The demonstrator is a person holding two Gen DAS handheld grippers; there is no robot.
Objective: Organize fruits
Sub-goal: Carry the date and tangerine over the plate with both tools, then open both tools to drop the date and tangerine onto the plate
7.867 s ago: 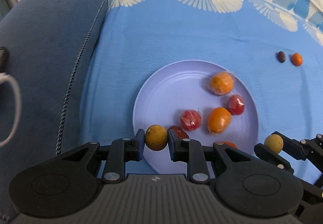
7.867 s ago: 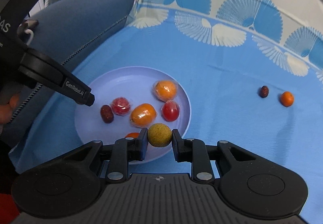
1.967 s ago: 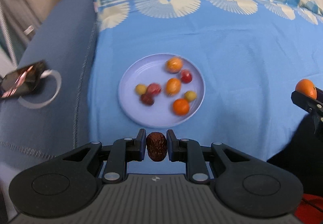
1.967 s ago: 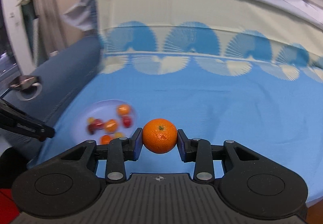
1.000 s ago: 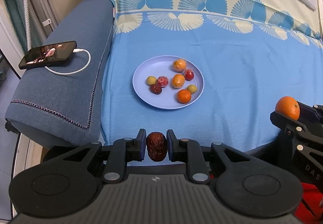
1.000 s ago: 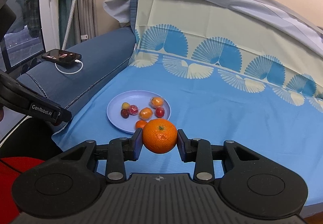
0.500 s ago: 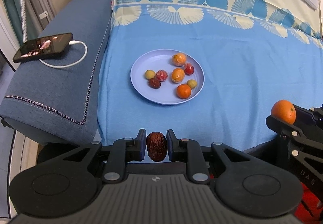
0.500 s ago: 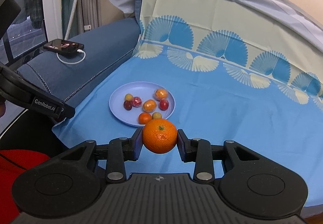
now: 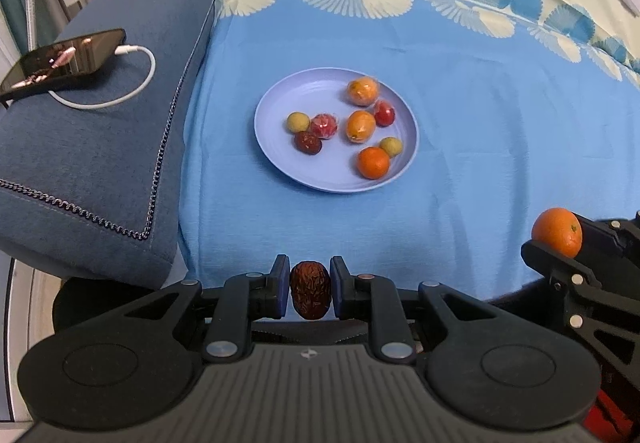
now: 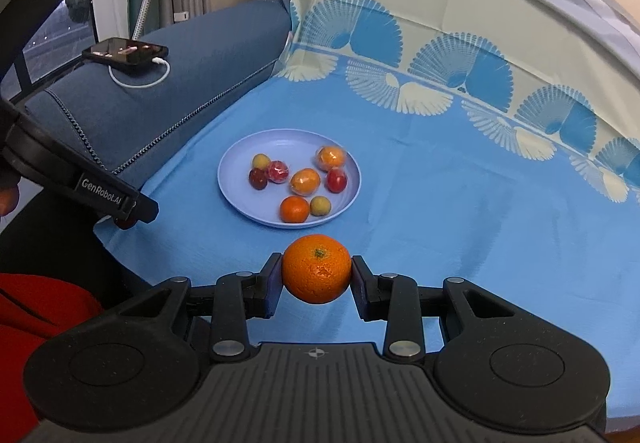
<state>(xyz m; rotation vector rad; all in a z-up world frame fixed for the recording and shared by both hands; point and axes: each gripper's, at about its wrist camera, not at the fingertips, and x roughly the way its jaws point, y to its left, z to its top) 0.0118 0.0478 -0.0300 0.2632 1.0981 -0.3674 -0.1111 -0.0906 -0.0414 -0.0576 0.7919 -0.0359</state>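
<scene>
A lilac plate (image 9: 280,155) (image 10: 236,183) with several small fruits lies on the blue cloth. My left gripper (image 9: 310,291) is shut on a dark red date (image 9: 310,295), held near the cloth's front edge, well short of the plate. My right gripper (image 10: 317,271) is shut on an orange (image 10: 317,269), also short of the plate, to the right of the left one. The orange also shows in the left wrist view (image 9: 557,232), and the left gripper's finger shows at the left of the right wrist view (image 10: 120,199).
A blue sofa armrest (image 9: 100,131) lies left of the cloth, with a phone (image 9: 60,61) and white cable (image 9: 120,91) on it. The cloth's fan-patterned back (image 10: 440,43) rises behind the plate. Red fabric (image 10: 40,307) is at the lower left.
Both grippers have moved forward toward the plate, which looks larger and nearer. Each still holds its fruit.
</scene>
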